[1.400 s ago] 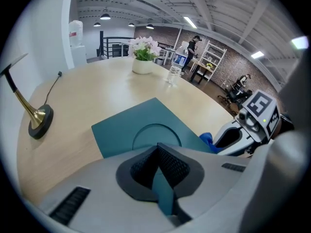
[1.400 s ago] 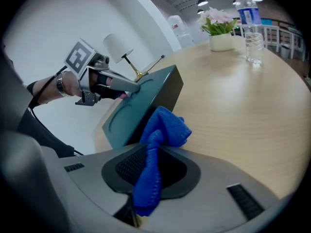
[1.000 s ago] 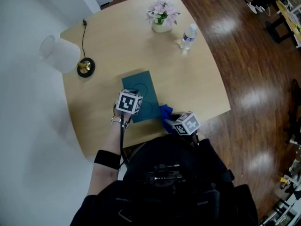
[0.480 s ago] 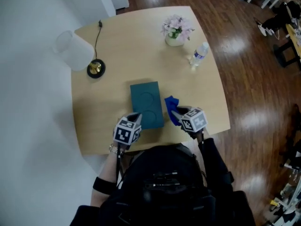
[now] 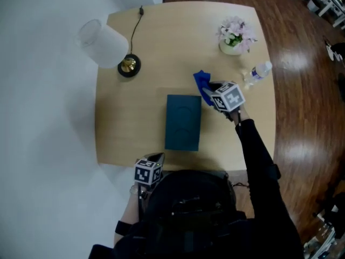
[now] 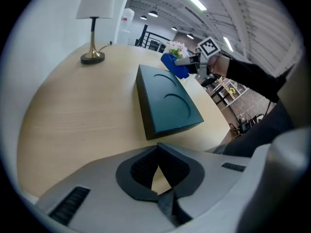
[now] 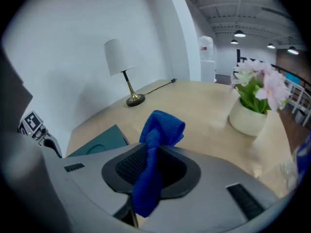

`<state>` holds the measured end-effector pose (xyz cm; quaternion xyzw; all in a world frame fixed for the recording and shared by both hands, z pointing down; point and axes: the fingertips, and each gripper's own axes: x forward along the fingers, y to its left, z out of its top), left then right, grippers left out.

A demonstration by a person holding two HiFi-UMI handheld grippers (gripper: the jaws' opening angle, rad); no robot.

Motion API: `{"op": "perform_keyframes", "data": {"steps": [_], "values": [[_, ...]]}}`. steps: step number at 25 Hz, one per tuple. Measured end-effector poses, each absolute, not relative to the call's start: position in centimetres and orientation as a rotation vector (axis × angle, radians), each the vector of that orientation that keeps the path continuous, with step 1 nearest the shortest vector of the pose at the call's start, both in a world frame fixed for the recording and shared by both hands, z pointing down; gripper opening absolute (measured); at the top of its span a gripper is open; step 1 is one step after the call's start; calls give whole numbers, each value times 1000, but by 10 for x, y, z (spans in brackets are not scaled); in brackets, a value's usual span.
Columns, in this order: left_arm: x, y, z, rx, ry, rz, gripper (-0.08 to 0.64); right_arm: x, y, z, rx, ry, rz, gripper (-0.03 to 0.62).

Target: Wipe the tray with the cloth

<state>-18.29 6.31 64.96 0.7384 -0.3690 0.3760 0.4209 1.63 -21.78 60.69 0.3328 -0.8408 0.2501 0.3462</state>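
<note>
A dark teal tray (image 5: 183,122) with two round recesses lies flat in the middle of the wooden table (image 5: 135,112). It also shows in the left gripper view (image 6: 167,101) and at the lower left of the right gripper view (image 7: 97,142). My right gripper (image 5: 209,90) is shut on a blue cloth (image 5: 202,83), held above the table beyond the tray's far right corner, toward the flowers. The cloth (image 7: 155,144) hangs bunched between its pads. My left gripper (image 5: 158,158) hovers at the table's near edge, short of the tray, shut with nothing in it (image 6: 158,147).
A white-shaded lamp (image 5: 105,43) on a brass base stands at the table's far left, its cord running to the back edge. A flower pot (image 5: 234,36) and a water bottle (image 5: 257,73) stand at the far right. A white wall is to the left, wooden floor to the right.
My right gripper carried the blue cloth from the near edge beside the tray to beyond its far right corner. My left gripper drew back off the tray to the near edge.
</note>
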Motion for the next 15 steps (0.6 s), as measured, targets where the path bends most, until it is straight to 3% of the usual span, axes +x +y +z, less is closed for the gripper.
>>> {"op": "perform_keyframes", "data": {"steps": [15], "values": [[-182, 41, 668, 1747, -959, 944, 2, -22, -212, 649, 530, -2166, 638, 81]]}}
